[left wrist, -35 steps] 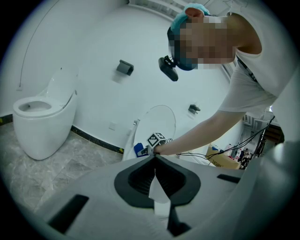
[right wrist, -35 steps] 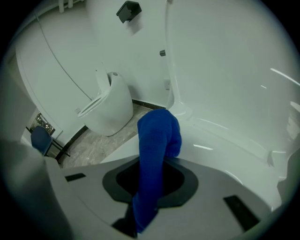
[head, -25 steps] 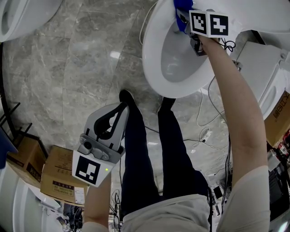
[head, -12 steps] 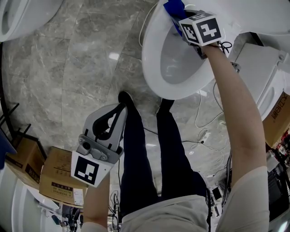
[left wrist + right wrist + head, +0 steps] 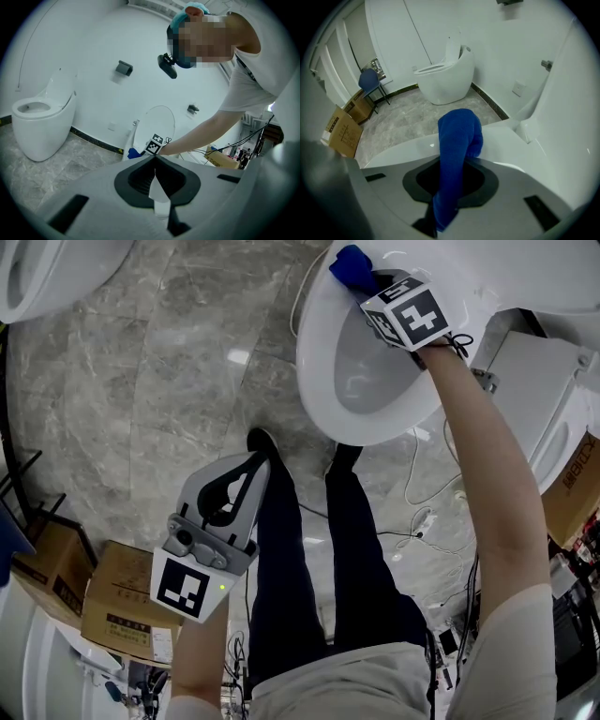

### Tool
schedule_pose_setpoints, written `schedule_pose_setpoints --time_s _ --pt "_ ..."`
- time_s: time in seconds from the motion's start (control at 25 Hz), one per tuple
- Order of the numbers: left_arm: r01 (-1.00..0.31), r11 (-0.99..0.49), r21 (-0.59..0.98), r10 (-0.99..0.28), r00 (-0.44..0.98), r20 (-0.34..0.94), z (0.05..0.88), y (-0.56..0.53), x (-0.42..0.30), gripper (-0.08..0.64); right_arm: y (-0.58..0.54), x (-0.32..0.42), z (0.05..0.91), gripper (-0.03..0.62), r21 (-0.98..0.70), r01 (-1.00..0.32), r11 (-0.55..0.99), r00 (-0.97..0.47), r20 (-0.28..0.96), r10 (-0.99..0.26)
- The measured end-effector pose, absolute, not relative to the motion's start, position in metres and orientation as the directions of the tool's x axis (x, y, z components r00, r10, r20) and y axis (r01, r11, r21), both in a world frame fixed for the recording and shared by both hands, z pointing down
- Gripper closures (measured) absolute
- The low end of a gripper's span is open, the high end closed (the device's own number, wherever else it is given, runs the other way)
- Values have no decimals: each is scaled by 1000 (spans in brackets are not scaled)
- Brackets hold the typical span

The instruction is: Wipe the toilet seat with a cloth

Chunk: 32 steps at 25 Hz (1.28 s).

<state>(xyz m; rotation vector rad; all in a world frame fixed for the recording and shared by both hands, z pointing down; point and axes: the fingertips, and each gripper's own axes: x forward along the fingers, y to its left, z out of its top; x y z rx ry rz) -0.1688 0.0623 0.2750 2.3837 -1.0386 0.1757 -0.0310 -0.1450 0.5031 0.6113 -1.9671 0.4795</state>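
I count two grippers, left gripper (image 5: 253, 463) and right gripper (image 5: 373, 285). I count one blue cloth (image 5: 351, 265). I am sure of two toilets (image 5: 319, 362) (image 5: 42, 282) and three boxes (image 5: 52, 570) (image 5: 120, 610) (image 5: 572, 488).

Toilet seat (image 5: 314, 367), 1 o'clock in head view: white, smooth, high gloss; glaze or plastic, could not tell.
Cloth (image 5: 350, 265) on its rim: blue, soft, matt, napped fabric.
Floor (image 5: 169, 381): grey veined stone, polished, showed lamp glare.
Boxes (image 5: 117, 606), 8 o'clock: brown cardboard, matt.
Left gripper (image 5: 255, 463): smooth matt grey plastic shell, black matt lining.
Trousers (image 5: 281, 568): dark matt cloth.
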Motion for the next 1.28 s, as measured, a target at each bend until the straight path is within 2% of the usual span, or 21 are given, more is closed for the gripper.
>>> schedule_pose_setpoints --time_s 1.28 --pt "-708 -577 408 -637 702 318 271 68 -155 552 -73 -64 504 529 -112 -352 929 -408 912 -45"
